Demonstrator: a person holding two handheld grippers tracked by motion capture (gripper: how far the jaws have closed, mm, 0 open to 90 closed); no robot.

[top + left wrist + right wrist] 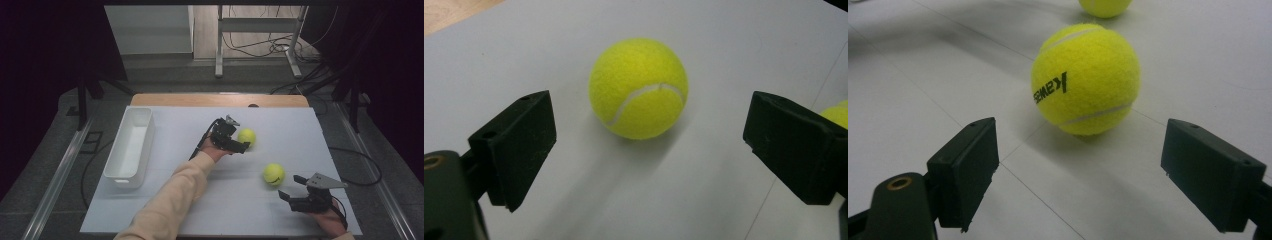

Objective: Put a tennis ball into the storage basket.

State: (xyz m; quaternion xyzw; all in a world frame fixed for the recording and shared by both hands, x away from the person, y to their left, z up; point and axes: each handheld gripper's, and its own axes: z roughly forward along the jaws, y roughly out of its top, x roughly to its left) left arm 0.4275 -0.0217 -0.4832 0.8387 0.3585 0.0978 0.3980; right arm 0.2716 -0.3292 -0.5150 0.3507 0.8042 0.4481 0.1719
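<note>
Two yellow tennis balls lie on the white tabletop (pixel 165 200). The far ball (pixel 247 136) sits just ahead of my left gripper (pixel 239 136), which is open with its jaws spread to either side. In the left gripper view this ball (pixel 639 87) lies beyond the open left gripper (pixel 649 145), untouched. The near ball (pixel 274 174) lies just left of and beyond my open right gripper (pixel 291 186). It carries black lettering in the right gripper view (pixel 1085 80), a short way ahead of the wide-open right gripper (pixel 1078 170). Nothing is held.
A long white bin (pixel 131 145) stands at the table's left side, apparently with nothing in it. A wooden strip (pixel 220 100) runs along the far edge. Beyond the table are a metal stand (pixel 260 45) and cables on the floor.
</note>
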